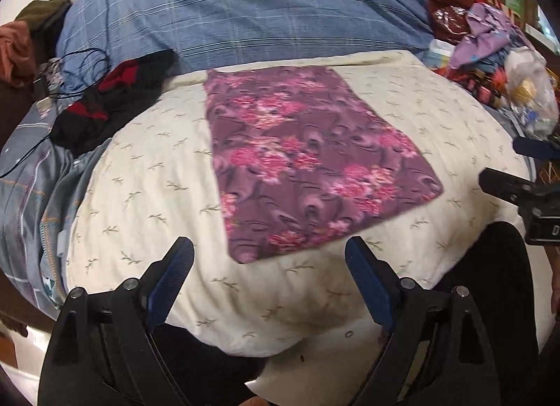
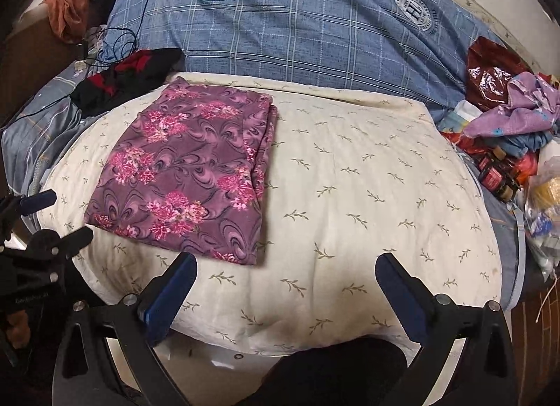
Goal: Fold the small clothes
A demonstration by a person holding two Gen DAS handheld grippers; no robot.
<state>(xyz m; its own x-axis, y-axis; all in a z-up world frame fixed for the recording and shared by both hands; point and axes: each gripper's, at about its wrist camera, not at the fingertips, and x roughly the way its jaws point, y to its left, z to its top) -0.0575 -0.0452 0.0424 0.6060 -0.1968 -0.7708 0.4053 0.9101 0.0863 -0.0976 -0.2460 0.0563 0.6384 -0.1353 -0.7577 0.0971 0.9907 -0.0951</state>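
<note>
- Left gripper [image 1: 269, 248]: jaws wide apart, nothing held; folded floral garment [image 1: 304, 161] lies flat just ahead of the fingertips.
- Right gripper [image 2: 285, 262]: jaws spread fully, nothing held; garment ahead, left.
- Cream pillow [image 2: 367, 196]: bare surface ahead of the right gripper.
- Blue plaid pillow [image 2: 315, 31]: crest emblems, lettering illegible.

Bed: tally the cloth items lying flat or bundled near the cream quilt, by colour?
Purple floral folded garment: 1
Black and red bundle: 1
Lilac crumpled cloth: 1
Orange cloth: 1
Total: 4
</note>
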